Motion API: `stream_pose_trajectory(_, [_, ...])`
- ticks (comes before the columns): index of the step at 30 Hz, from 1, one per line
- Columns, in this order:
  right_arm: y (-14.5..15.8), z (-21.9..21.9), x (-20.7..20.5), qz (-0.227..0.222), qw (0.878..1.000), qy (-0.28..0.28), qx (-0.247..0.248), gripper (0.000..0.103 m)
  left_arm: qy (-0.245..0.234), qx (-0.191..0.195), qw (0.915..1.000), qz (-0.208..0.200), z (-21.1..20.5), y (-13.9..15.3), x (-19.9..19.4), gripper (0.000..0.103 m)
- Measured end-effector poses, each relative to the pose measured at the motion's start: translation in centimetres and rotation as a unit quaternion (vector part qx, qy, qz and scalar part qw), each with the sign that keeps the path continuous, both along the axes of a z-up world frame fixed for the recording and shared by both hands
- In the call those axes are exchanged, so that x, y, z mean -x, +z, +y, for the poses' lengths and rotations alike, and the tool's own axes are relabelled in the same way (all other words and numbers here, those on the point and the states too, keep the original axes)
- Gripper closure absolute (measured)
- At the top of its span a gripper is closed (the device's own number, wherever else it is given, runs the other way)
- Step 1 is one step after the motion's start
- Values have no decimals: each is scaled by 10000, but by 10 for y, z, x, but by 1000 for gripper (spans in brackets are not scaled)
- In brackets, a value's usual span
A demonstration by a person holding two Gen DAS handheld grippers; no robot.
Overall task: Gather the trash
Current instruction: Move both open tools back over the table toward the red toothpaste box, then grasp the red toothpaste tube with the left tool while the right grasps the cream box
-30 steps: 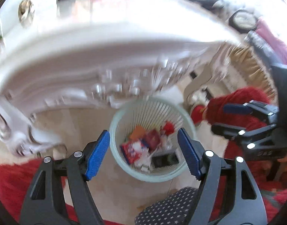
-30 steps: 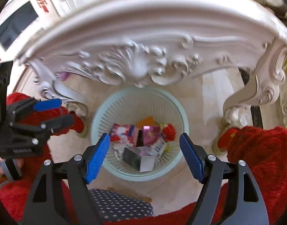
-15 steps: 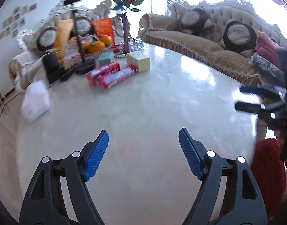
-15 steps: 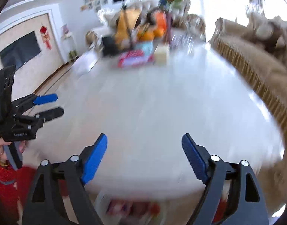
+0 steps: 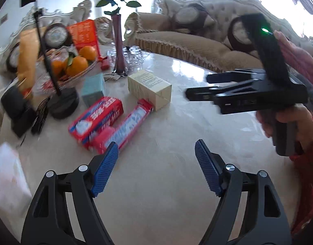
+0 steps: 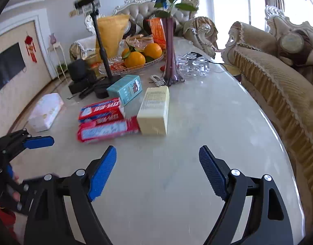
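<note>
My left gripper stands open over the pale marble table, nothing between its blue pads. Just beyond its left finger lie two red boxes, with a cream box and a teal box behind them. My right gripper is open and empty too, and the cream box and the red boxes lie ahead of it. A hand holds the right gripper in the air to the right of the boxes. The left gripper shows at the left edge.
A fruit bowl with oranges, a purple vase with a rose, a black stand, glass cups and a white packet crowd the table's far and left side. A sofa runs along the right.
Both grippers have risen from above the trash basket under the table to above the tabletop, then moved closer to the boxes. Both stay open and empty.
</note>
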State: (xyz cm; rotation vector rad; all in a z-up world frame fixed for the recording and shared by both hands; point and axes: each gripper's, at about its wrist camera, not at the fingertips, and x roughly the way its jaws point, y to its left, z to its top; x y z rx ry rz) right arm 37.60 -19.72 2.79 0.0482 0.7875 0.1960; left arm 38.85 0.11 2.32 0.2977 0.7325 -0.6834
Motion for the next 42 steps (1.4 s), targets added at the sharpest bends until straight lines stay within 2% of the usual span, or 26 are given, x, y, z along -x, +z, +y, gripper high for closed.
stream_pose_trajectory(5, [-10, 7, -43, 166, 9995, 21, -276, 24, -211, -113, 9997, 29, -11, -4, -36, 27])
stream_pose_trajectory(13, [-21, 26, -95, 390, 9990, 13, 218, 24, -564, -386, 9969, 394, -29, -27, -78, 27])
stream_pose_trajectory(17, [-32, 26, -108, 565, 9980, -40, 291, 24, -644, -672, 9939, 599, -31, -40, -88, 27])
stream_pose_trajectory(19, [-40, 24, -113, 732, 9966, -34, 365, 24, -634, -762, 9929, 664, -31, -45, -91, 27])
stream_pose_trajectory(22, [-46, 23, -116, 740, 9952, -115, 627, 24, -553, -863, 9919, 755, -32, -51, -95, 27])
stream_pose_trajectory(25, [-48, 20, -118, 751, 9952, -160, 609, 24, -318, -792, 9925, 870, -32, -55, -102, 28])
stream_pose_trajectory(27, [-49, 19, -117, 729, 9950, -167, 661, 24, -161, -739, 9932, 888, -32, -56, -105, 32])
stream_pose_trajectory(29, [-51, 19, -119, 711, 9946, -166, 733, 24, 23, -695, 9937, 878, -32, -55, -105, 40])
stream_pose_trajectory(30, [-52, 18, -119, 701, 9945, -170, 755, 24, 118, -687, 9938, 867, -31, -54, -105, 46])
stream_pose_trajectory(32, [-54, 17, -120, 703, 9948, -153, 721, 24, 332, -681, 9934, 860, -29, -51, -107, 71])
stream_pose_trajectory(35, [-54, 14, -120, 706, 9957, -136, 586, 25, 512, -707, 9924, 866, -29, -50, -105, 74])
stream_pose_trajectory(36, [-54, 14, -120, 729, 9958, -93, 553, 31, 557, -740, 9922, 832, -31, -51, -103, 74])
stream_pose_trajectory(38, [-53, 15, -119, 672, 9959, -105, 602, 54, 667, -752, 9919, 772, -34, -51, -97, 76])
stream_pose_trajectory(39, [-53, 15, -119, 676, 9959, -116, 592, 58, 728, -709, 9920, 749, -34, -51, -94, 76])
stream_pose_trajectory(42, [-52, 16, -118, 715, 9961, -15, 512, 59, 992, -524, 9905, 793, -29, -50, -89, 76])
